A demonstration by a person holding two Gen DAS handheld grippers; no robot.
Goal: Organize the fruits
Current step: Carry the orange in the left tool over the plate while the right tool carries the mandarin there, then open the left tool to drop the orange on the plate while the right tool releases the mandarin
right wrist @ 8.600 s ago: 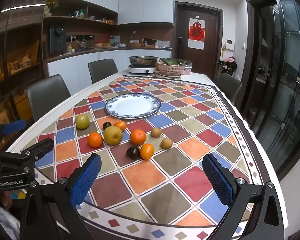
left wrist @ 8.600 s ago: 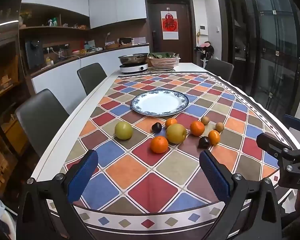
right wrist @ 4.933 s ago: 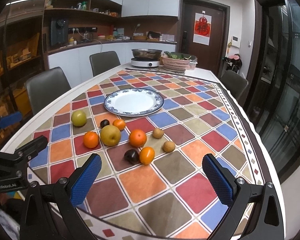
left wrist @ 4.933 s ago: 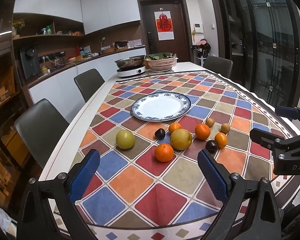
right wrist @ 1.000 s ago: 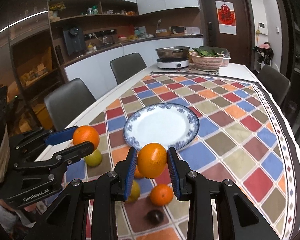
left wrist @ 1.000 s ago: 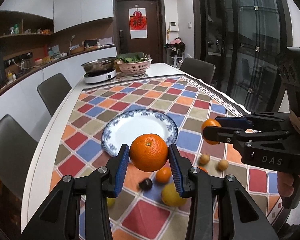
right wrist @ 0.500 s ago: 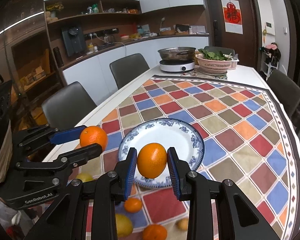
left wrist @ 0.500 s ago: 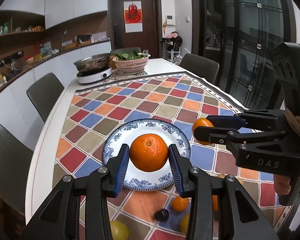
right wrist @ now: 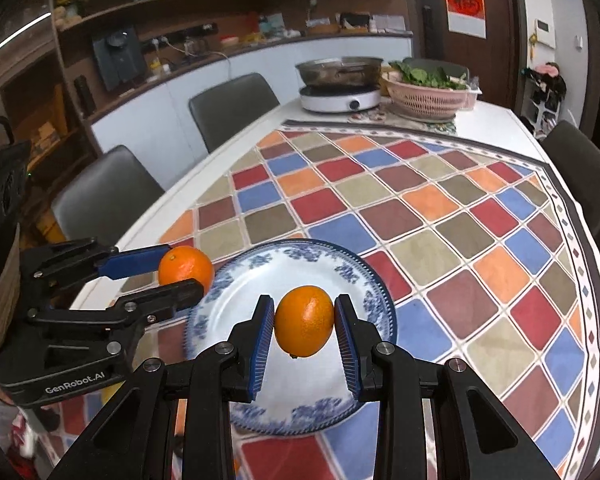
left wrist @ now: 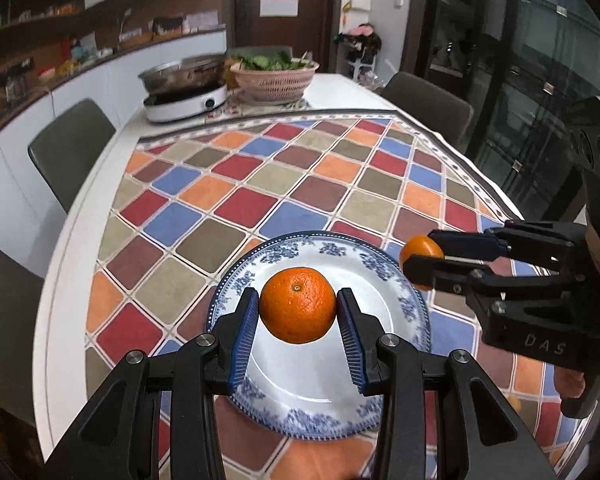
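- The left gripper point(left wrist: 298, 322) is clenched on a large orange point(left wrist: 297, 304); the fruit is pressed between the two blue pads and is held in the air over the near half of the plate point(left wrist: 396, 280).
- The right gripper point(right wrist: 304, 326) is clenched on a smaller orange point(right wrist: 304, 321), which is squeezed between its blue pads and is also carried above the plate, not resting on it.
- In the left wrist view, the right gripper is seen at the right edge of the plate, with its orange just over the blue rim.
- In the right wrist view, the left gripper is seen at the left edge of the plate, and its orange is found just beside the rim.
- The plate, white with a blue flowered rim, is laid on a tablecloth point(left wrist: 292, 184) of coloured diamonds; nothing is seen lying on the white middle of the plate.
- Beyond the plate, at the far end of the tablecloth, a white cooker with a steel pan point(right wrist: 340, 80) is placed, and a pink basket of green leaves point(right wrist: 426, 94) is set just beside it.
- Dark chairs point(right wrist: 232, 108) are stood along the left side of the table, farther from the plate.
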